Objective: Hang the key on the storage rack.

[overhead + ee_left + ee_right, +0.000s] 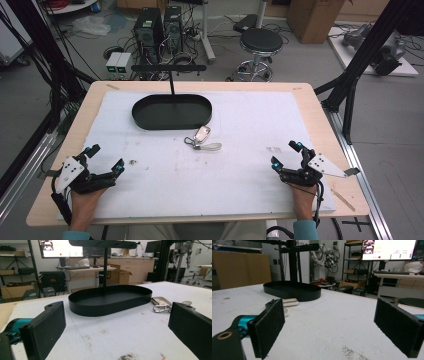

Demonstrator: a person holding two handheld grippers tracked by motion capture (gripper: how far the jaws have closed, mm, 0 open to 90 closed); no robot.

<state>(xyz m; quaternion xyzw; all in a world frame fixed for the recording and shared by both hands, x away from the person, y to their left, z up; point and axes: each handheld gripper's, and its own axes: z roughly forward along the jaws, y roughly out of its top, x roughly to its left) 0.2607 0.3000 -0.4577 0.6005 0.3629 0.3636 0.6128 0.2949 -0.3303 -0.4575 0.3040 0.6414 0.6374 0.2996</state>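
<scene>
We hold the left gripper [106,159] and right gripper [285,154] low over the white-padded wooden tabletop [240,125], jaws spread wide, both empty. A silver key fob with carabiner clip [201,136] lies just beside the black oval metal tray [172,111].

Even indoor light, soft shadows; low resolution, slight blur, monitors glaring

Key fob [202,134] lies flat beside black tray [145,119].
</scene>
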